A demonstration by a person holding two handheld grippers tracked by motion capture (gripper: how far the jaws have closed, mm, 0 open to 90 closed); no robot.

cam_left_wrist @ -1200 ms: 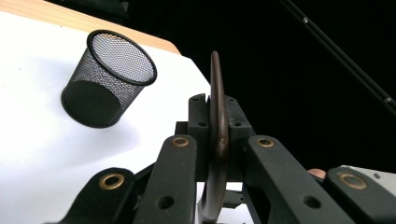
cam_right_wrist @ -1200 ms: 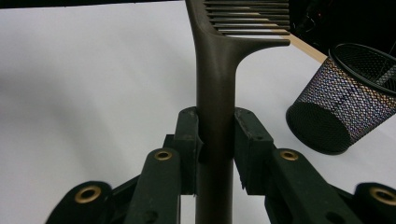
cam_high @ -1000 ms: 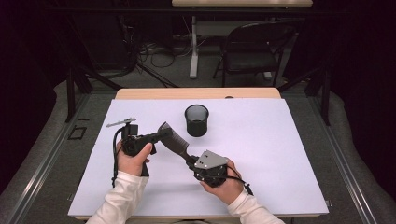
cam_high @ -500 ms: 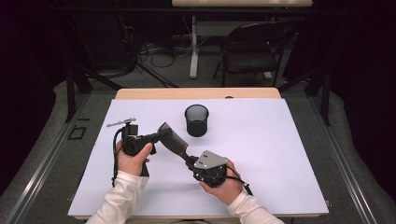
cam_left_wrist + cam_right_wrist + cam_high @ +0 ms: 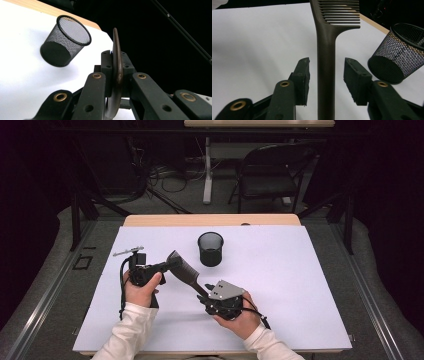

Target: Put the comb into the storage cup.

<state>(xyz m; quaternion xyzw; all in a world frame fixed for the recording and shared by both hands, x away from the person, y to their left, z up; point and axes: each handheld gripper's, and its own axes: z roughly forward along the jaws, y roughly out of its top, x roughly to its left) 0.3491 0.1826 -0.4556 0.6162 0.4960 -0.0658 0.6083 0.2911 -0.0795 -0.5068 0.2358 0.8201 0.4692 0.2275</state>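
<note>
A dark brown comb (image 5: 184, 270) hangs slanted above the white table, between the two hand-held grippers. My left gripper (image 5: 167, 266) is shut on its toothed head, which shows edge-on as the comb (image 5: 116, 62) between the pressed pads of the left gripper (image 5: 117, 75). My right gripper (image 5: 202, 292) is at the handle end. Its jaws have just been opening: the comb (image 5: 326, 57) handle runs between the jaws of the right gripper (image 5: 326, 75) with a gap on each side.
A black mesh pen cup (image 5: 210, 249) stands upright just beyond the comb, seen also as the cup (image 5: 65, 41) and the cup (image 5: 399, 53). The white table cover (image 5: 300, 285) spreads wide to the right. A folding chair (image 5: 272, 175) stands behind the table.
</note>
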